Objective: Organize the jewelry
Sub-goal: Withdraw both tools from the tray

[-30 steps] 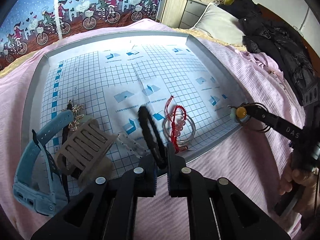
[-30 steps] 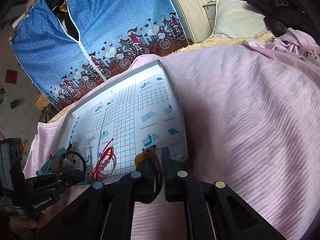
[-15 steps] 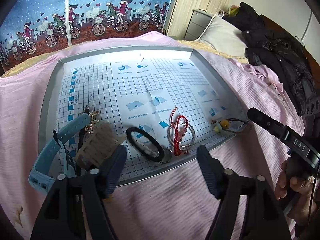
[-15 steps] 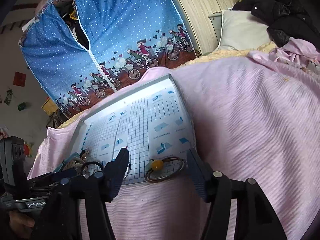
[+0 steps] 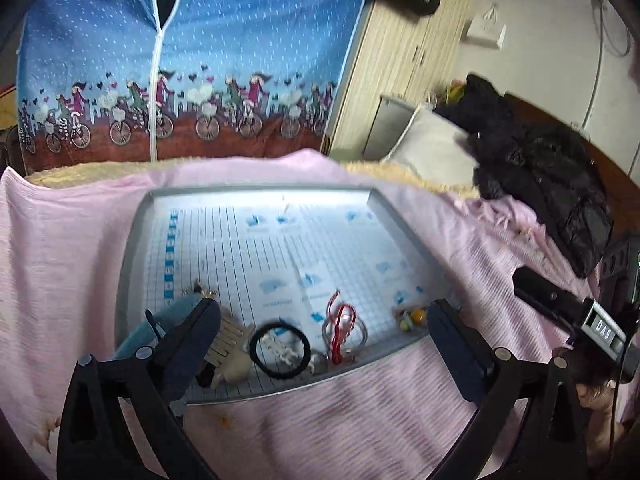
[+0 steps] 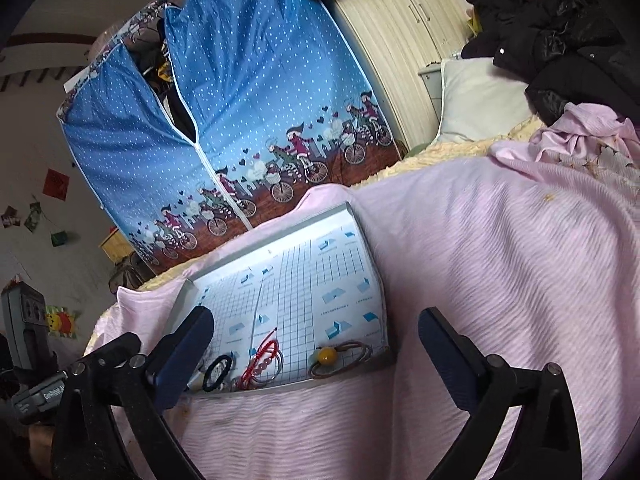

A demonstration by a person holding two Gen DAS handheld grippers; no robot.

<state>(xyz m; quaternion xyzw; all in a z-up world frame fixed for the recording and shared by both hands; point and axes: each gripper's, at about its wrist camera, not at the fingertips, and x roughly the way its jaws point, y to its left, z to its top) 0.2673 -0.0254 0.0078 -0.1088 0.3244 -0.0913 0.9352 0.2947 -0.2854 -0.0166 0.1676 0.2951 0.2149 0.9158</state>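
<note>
Laid out in a row along the near edge of a shallow grey metal tray [image 5: 132,248] lined with blue-gridded white paper: a black elastic hair loop [image 5: 280,350] with a small white piece inside it, a red knotted cord bracelet with pale beads [image 5: 343,330] lying over thin silvery rings, and, nearest the right corner, a brown hair tie with a yellow bead and a pale green one [image 6: 340,360]. At the left end of the row, a beige slotted hair claw [image 5: 230,346] and a light blue plastic strap [image 5: 160,324], both partly hidden behind a finger. Small gold-coloured trinkets [image 5: 200,291] just behind the strap, too blurred to tell apart. Rest of the tray's paper bare of jewelry.

Left gripper [image 5: 324,338] above the near rim, jaws spread wide, released, gripping nothing and touching nothing. Right gripper [image 6: 316,352] likewise wide apart and empty, hovering over the tray's right corner, the brown tie lying between its fingers in the view but apart from them.

Tray resting on a pink ribbed bedspread [image 6: 500,260] covering the bed. Beyond: a blue dotted fabric wardrobe with a bicycle print [image 5: 200,60], a pale pillow [image 6: 476,96], a heap of black clothing [image 5: 540,172].
</note>
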